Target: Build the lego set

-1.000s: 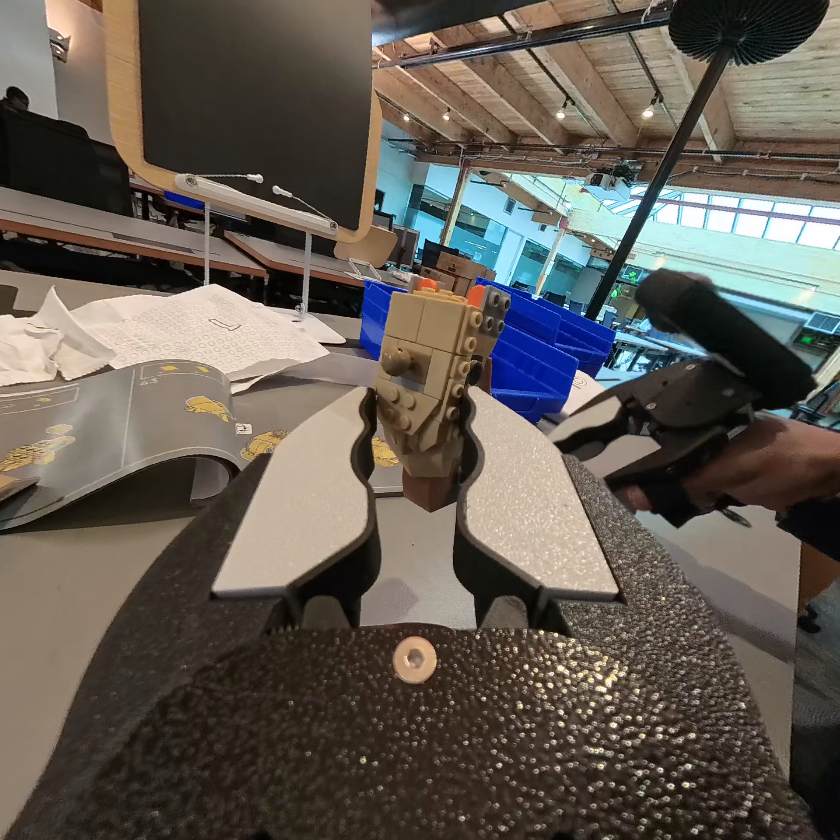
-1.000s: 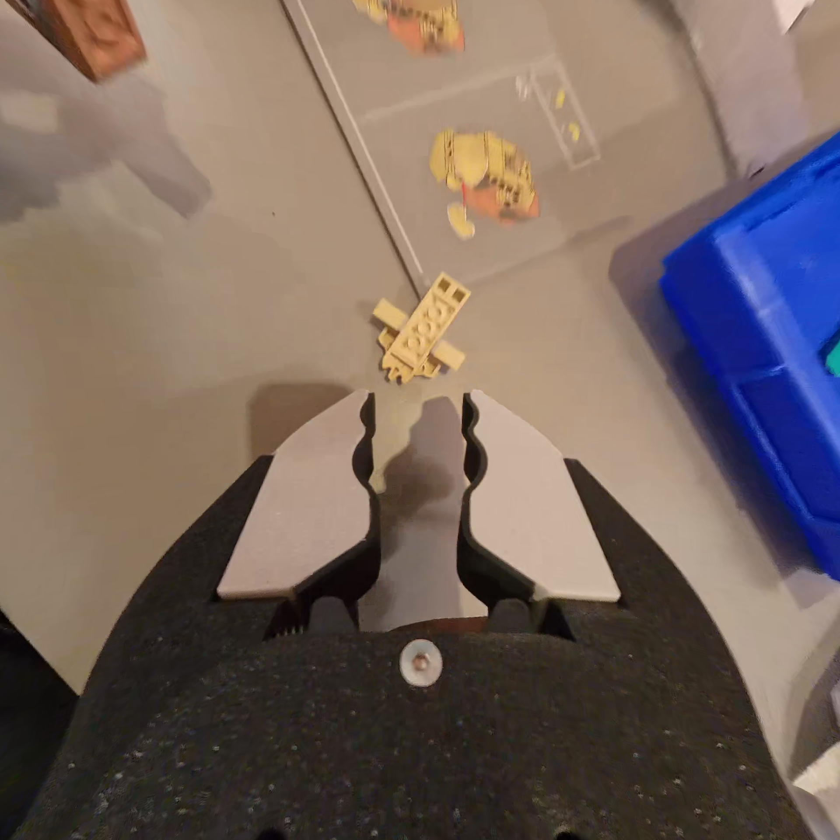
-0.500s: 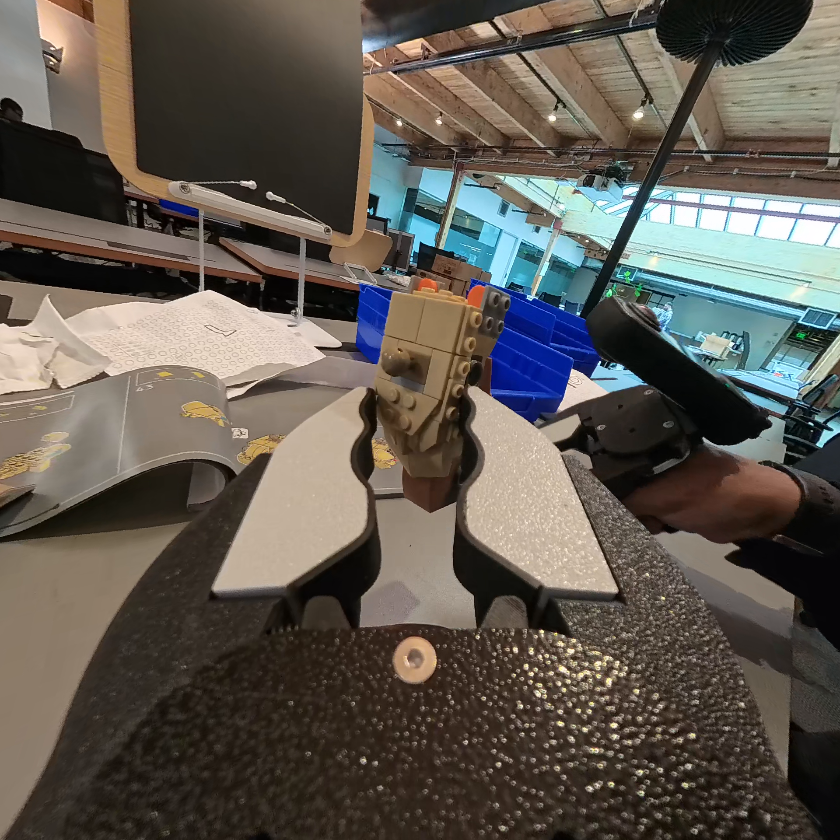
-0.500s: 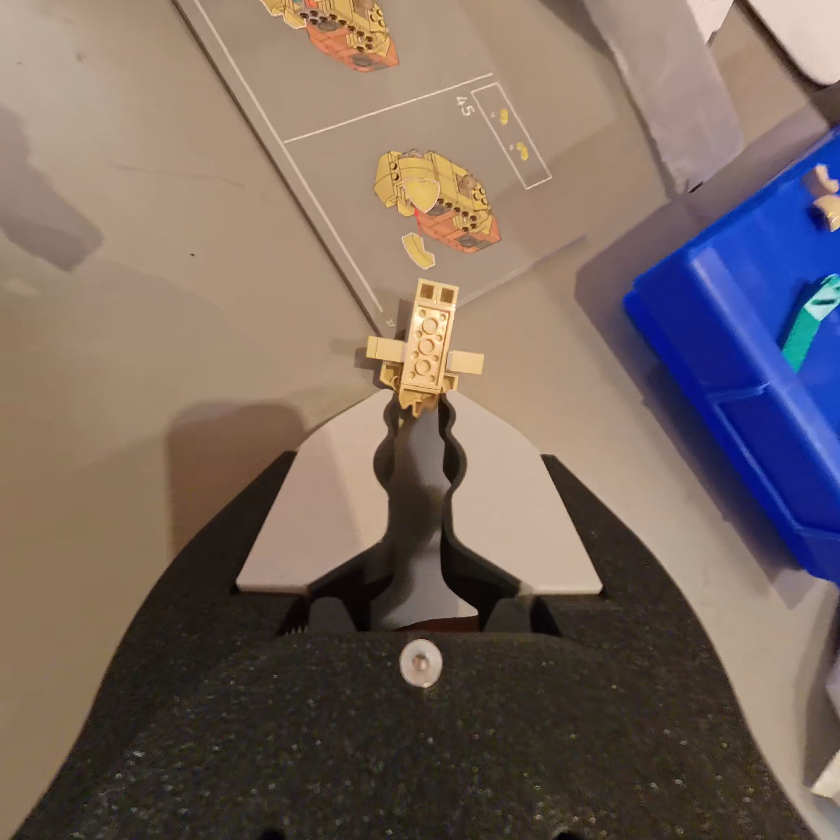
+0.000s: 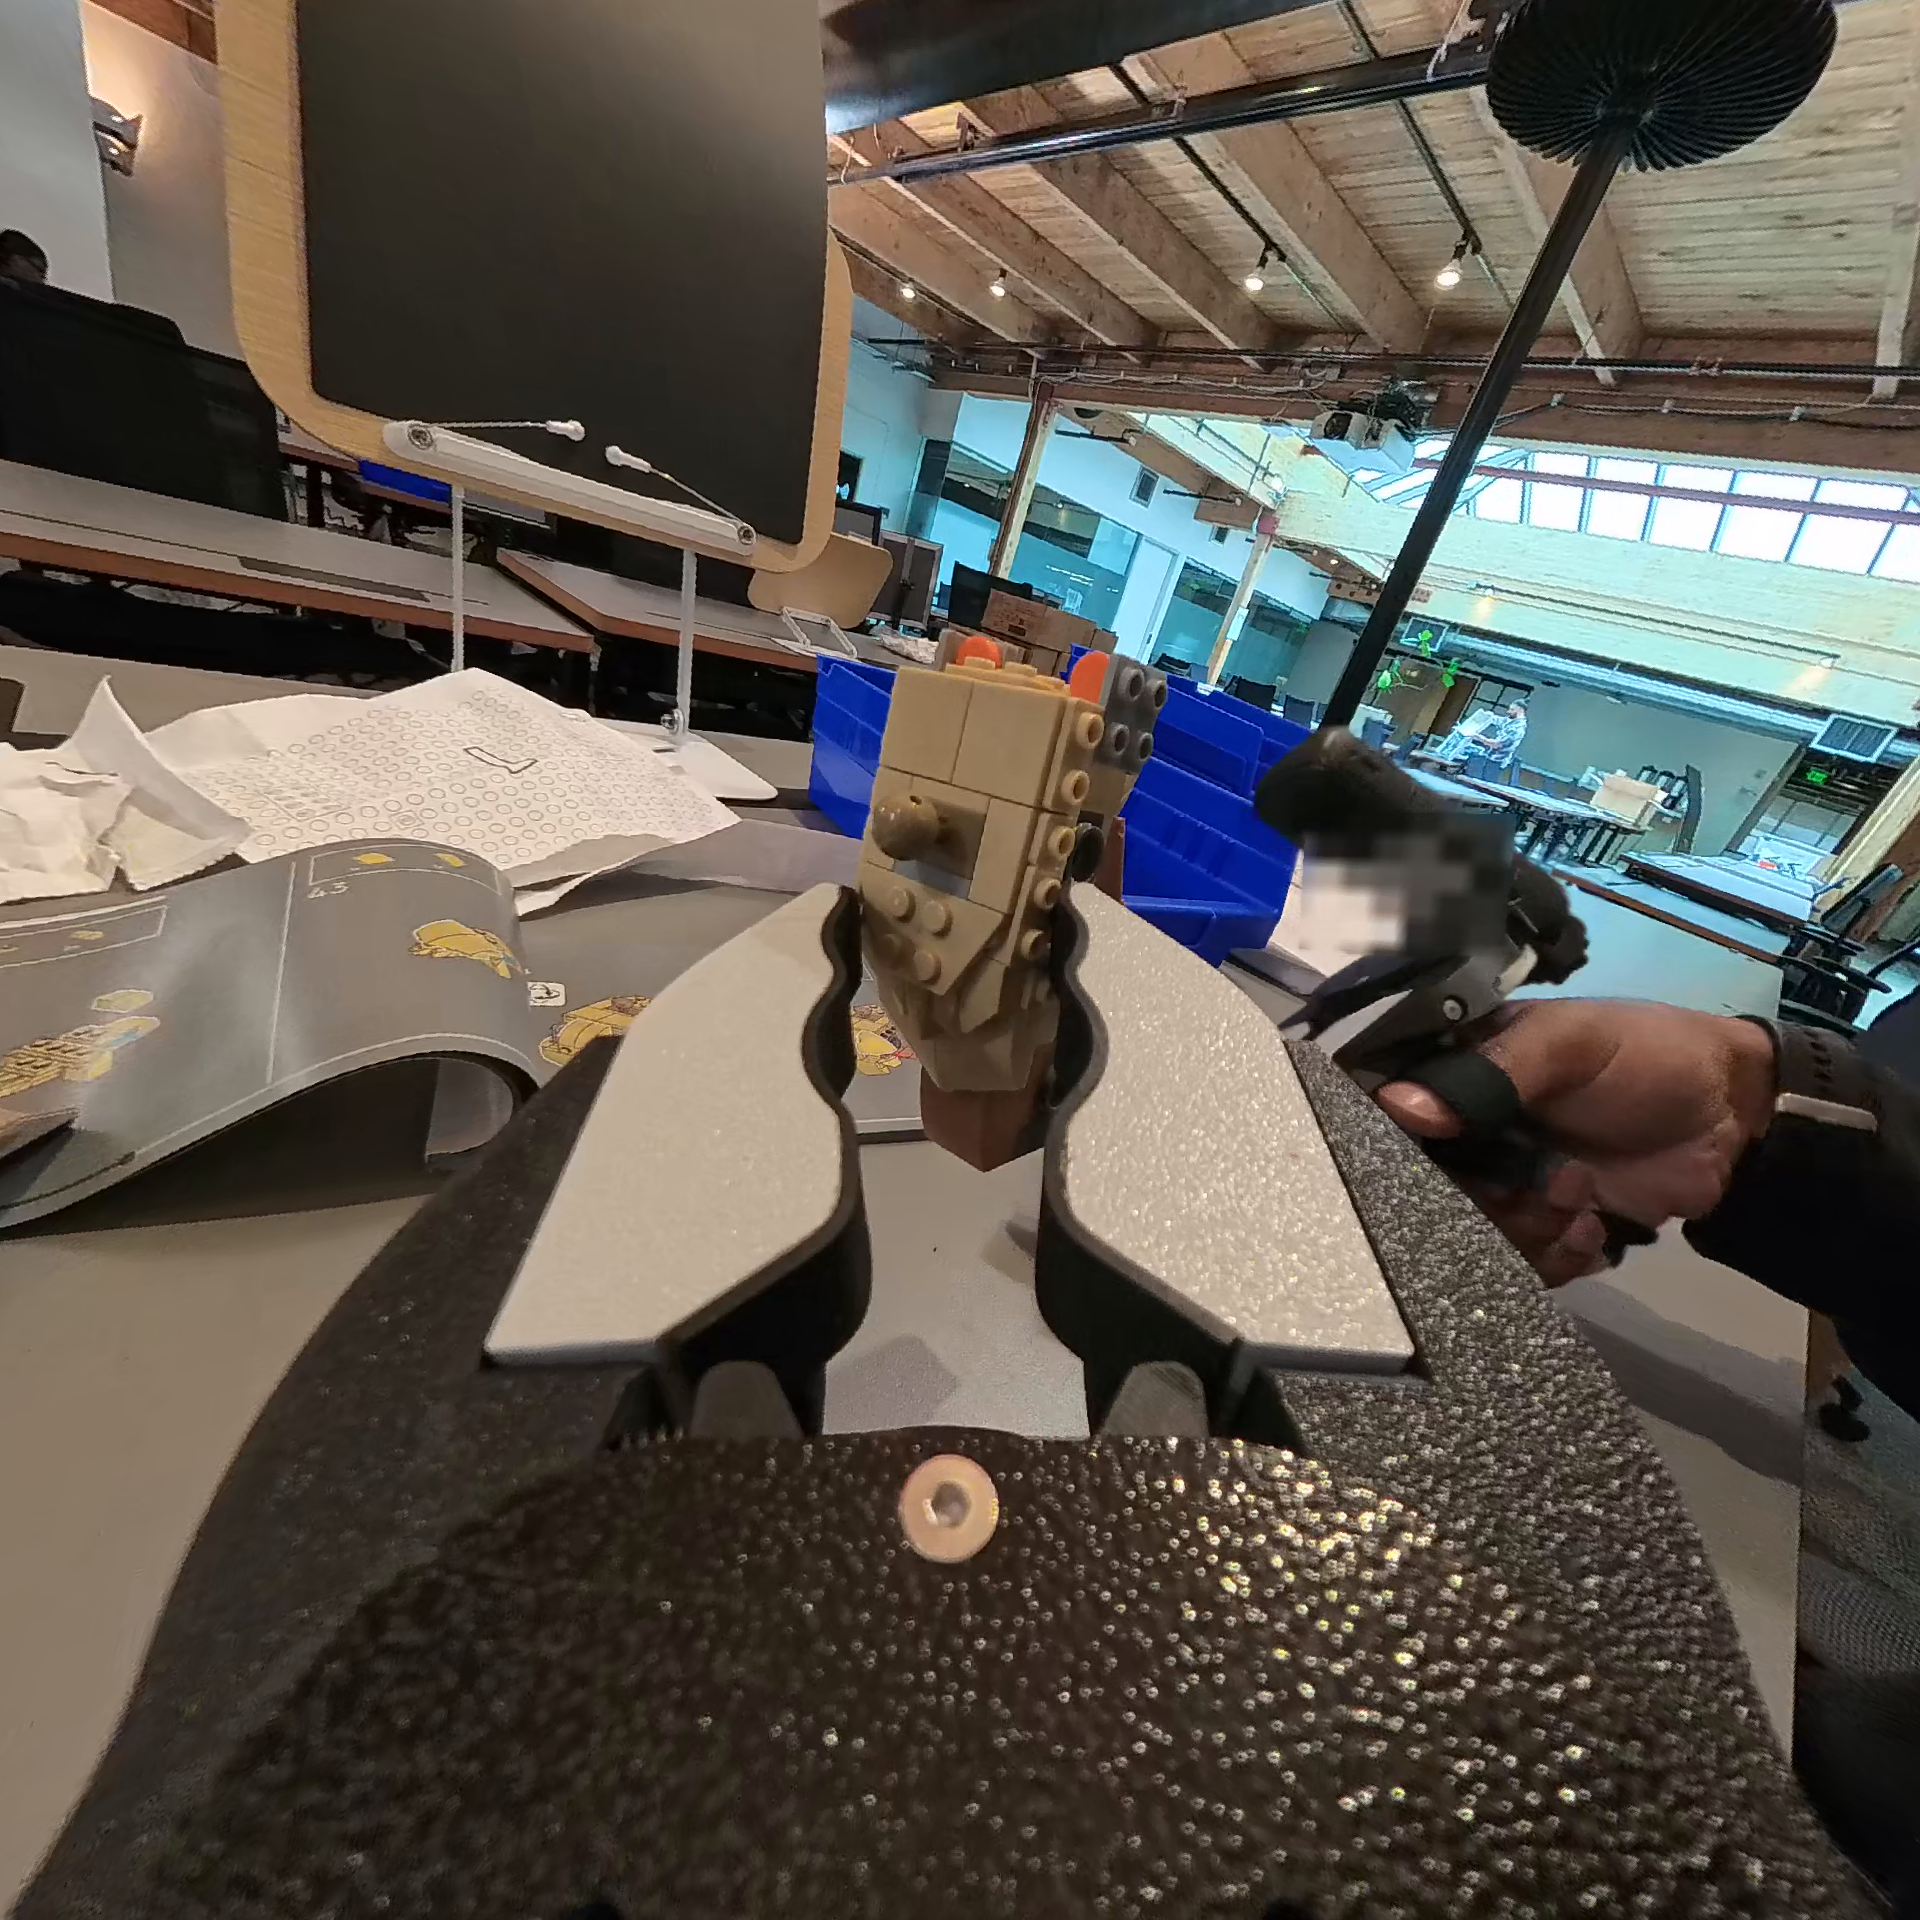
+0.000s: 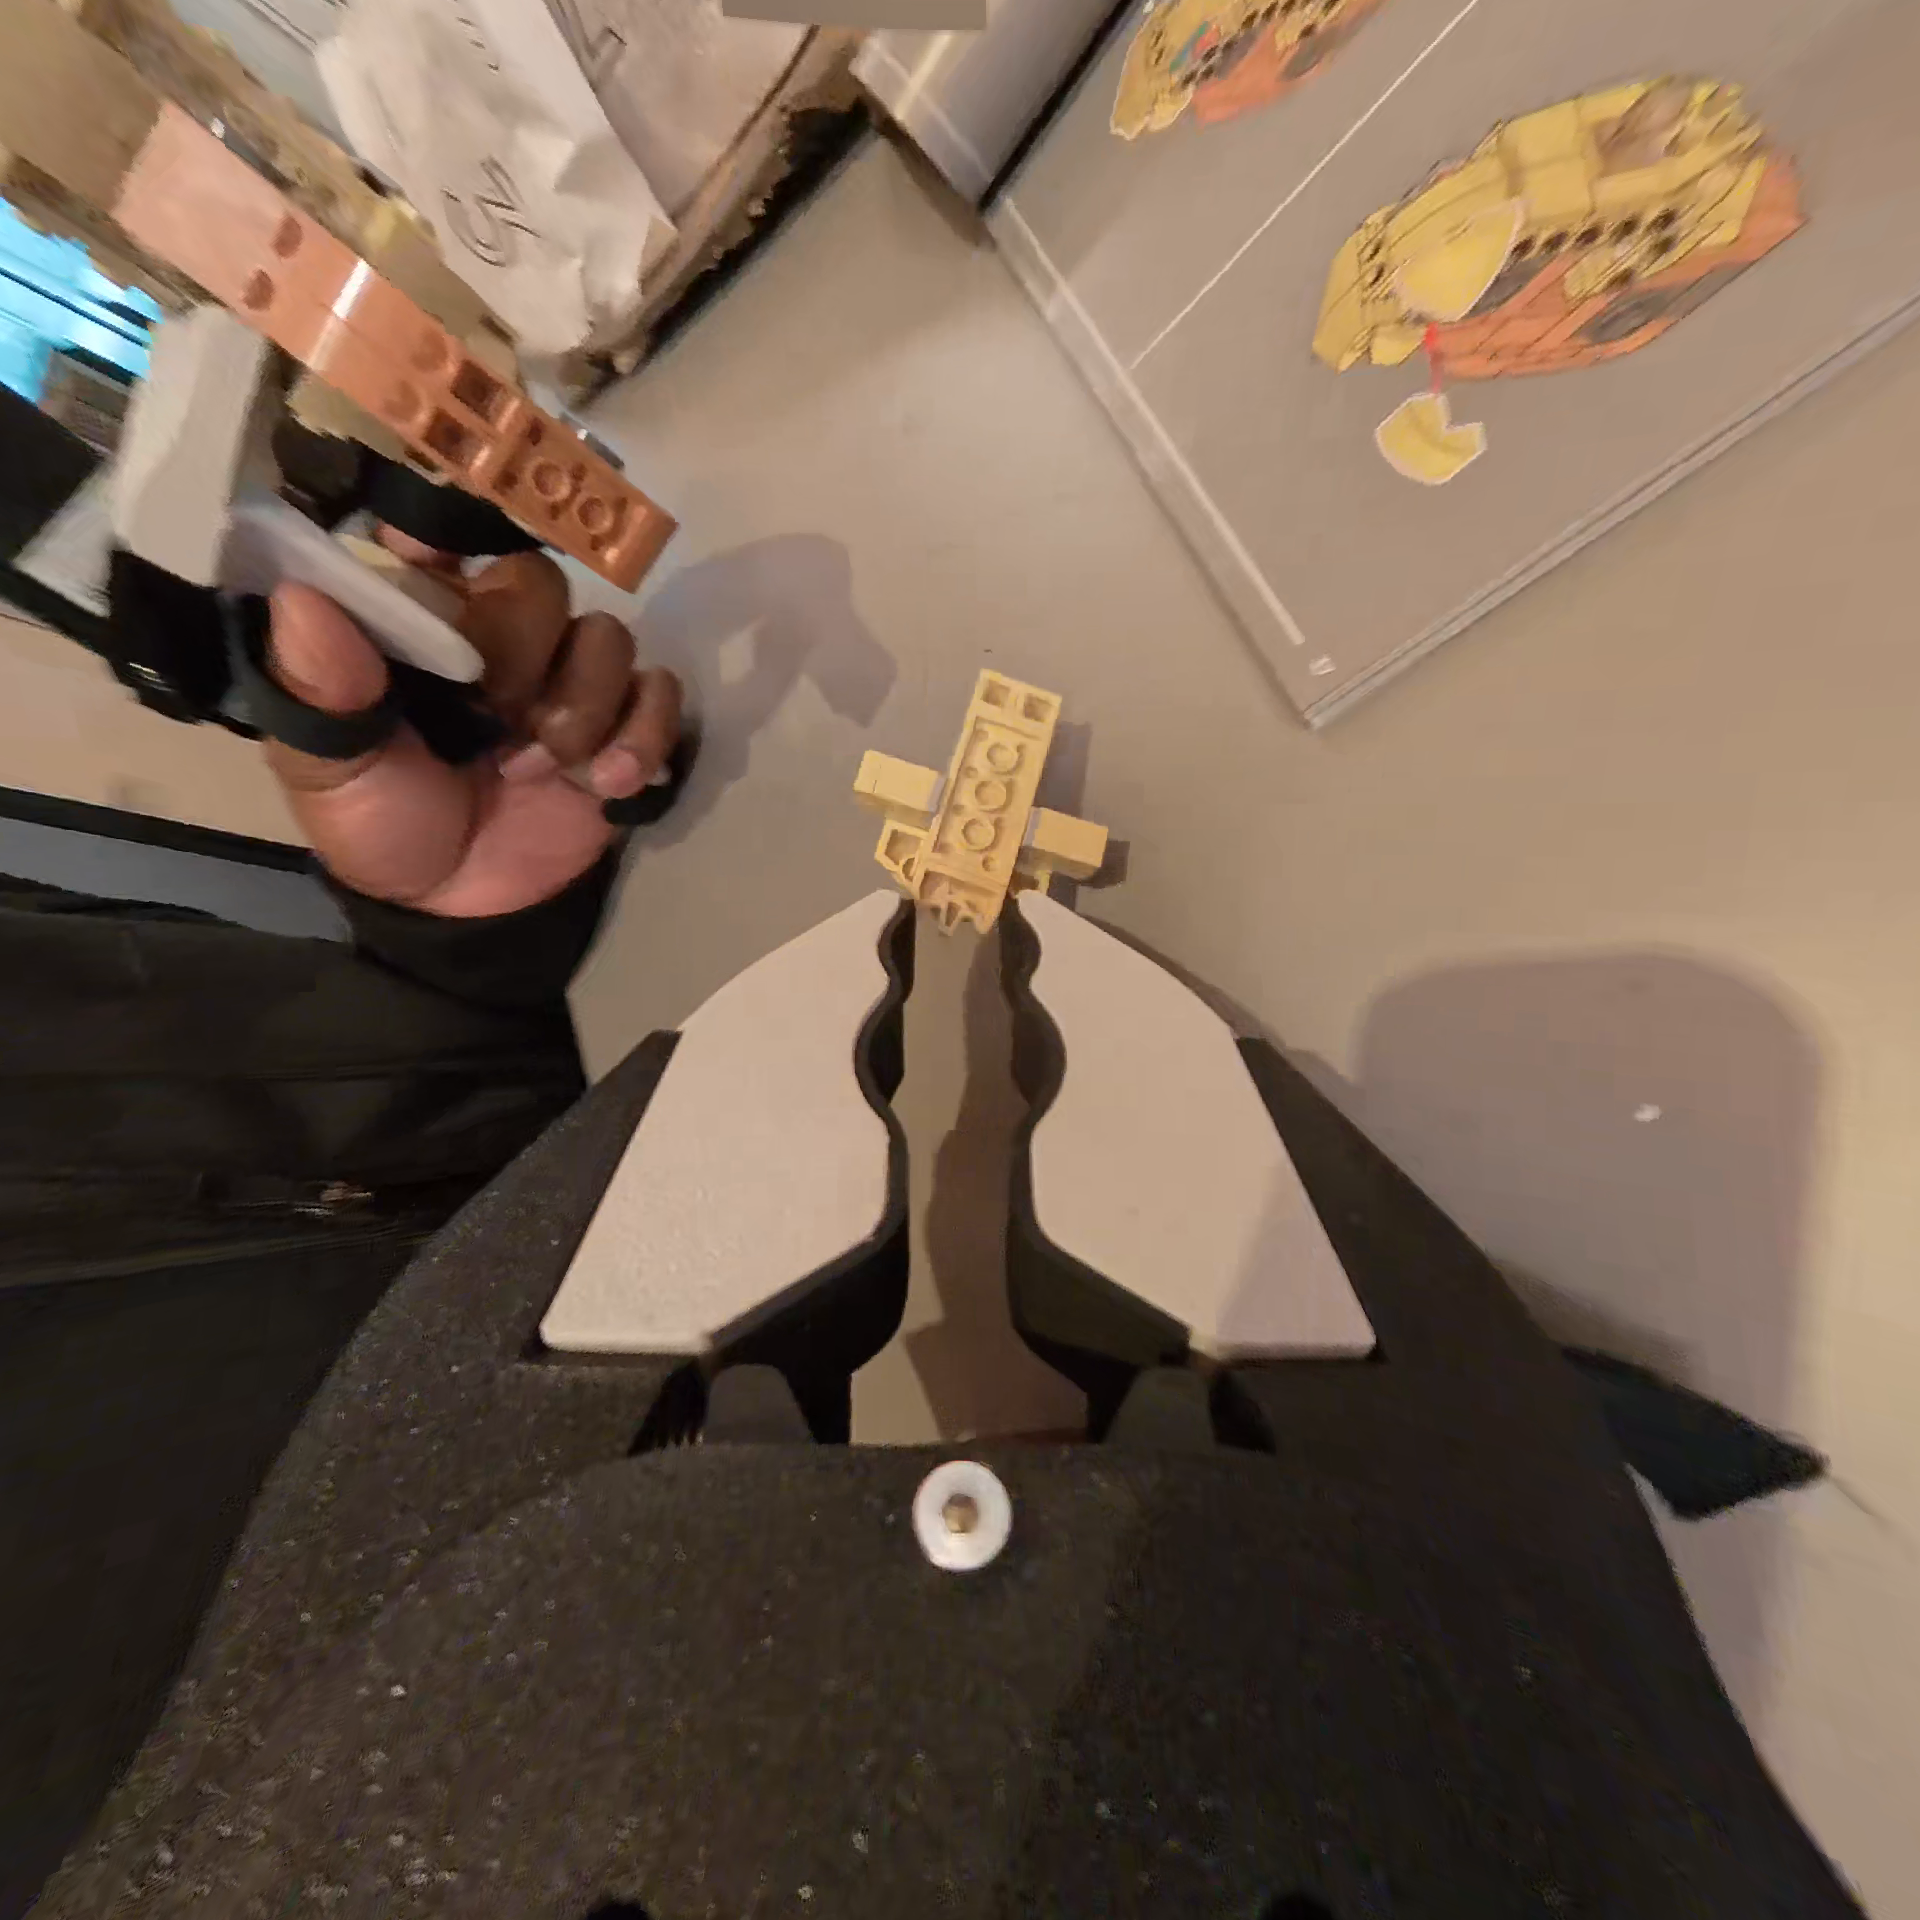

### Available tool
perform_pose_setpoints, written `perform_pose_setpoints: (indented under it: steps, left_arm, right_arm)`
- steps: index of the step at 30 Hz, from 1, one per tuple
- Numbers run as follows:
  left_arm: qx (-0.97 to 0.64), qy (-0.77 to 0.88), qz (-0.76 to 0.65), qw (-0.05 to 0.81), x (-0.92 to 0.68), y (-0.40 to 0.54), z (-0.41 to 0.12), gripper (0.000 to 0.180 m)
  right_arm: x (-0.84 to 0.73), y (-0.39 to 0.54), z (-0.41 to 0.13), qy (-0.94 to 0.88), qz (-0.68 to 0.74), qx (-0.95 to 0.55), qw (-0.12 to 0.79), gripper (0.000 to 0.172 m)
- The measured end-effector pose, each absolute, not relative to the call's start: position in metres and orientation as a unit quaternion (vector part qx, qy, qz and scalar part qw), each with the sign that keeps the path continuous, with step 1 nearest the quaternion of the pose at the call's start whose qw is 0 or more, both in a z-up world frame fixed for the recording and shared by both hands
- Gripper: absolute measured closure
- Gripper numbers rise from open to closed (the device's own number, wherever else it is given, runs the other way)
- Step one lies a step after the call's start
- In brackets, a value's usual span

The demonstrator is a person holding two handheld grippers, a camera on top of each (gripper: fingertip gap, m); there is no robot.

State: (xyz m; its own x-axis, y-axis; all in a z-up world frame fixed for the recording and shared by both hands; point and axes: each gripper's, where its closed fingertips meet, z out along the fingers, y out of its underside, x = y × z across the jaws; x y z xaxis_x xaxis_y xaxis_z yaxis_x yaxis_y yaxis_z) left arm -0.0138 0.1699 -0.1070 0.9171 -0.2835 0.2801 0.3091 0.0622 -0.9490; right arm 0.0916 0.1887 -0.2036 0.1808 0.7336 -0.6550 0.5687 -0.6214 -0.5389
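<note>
My left gripper (image 5: 951,935) is shut on a tan brick model (image 5: 977,831) with orange and grey bits on top and a brown base, held upright above the grey table (image 5: 156,1351). My right gripper (image 6: 956,914) is shut on the near end of a small tan cross-shaped brick piece (image 6: 982,800), which sticks out past the fingertips. In the right wrist view the model's brown underside (image 6: 468,436) shows at the upper left, with the hand (image 6: 468,769) holding the left gripper below it. In the left wrist view the other hand (image 5: 1621,1122) is just right of the model.
An open grey instruction booklet (image 5: 260,987) lies on the table, also in the right wrist view (image 6: 1507,312). Blue bins (image 5: 1195,821) stand behind the model. Crumpled white paper (image 5: 436,758) lies at the left. A black board on a stand (image 5: 561,260) rises behind. One gripper's finger ends stand about 15 cm off the other's.
My right gripper came down over the tan piece on the table, shut on it, then carried it and swung towards the left gripper. The left gripper kept still with the model.
</note>
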Motion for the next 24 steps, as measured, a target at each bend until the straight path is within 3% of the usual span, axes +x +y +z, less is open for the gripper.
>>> perform_pose_setpoints:
  steps: [3, 7, 14, 19, 24]
  left_arm:
    - [-0.654, -0.009, -0.203, 0.728, -0.013, 0.170, -0.107, 0.146]
    - [-0.653, -0.009, -0.203, 0.729, -0.014, 0.170, -0.107, 0.146]
    - [-0.653, -0.005, -0.200, 0.730, -0.012, 0.169, -0.107, 0.146]
    - [-0.654, -0.004, -0.203, 0.729, -0.012, 0.169, -0.107, 0.146]
    - [-0.656, -0.002, -0.204, 0.726, -0.012, 0.169, -0.107, 0.146]
  right_arm:
    - [0.097, 0.201, -0.206, -0.476, 0.407, -0.765, 0.150, 0.145]
    - [0.102, 0.204, -0.202, -0.534, 0.349, -0.740, 0.214, 0.143]
    - [0.106, 0.205, -0.215, -0.583, 0.238, -0.736, 0.250, 0.137]
    - [0.096, 0.239, -0.204, -0.764, 0.111, -0.538, 0.338, 0.137]
    - [0.072, 0.239, -0.205, -0.873, 0.138, -0.350, 0.309, 0.137]
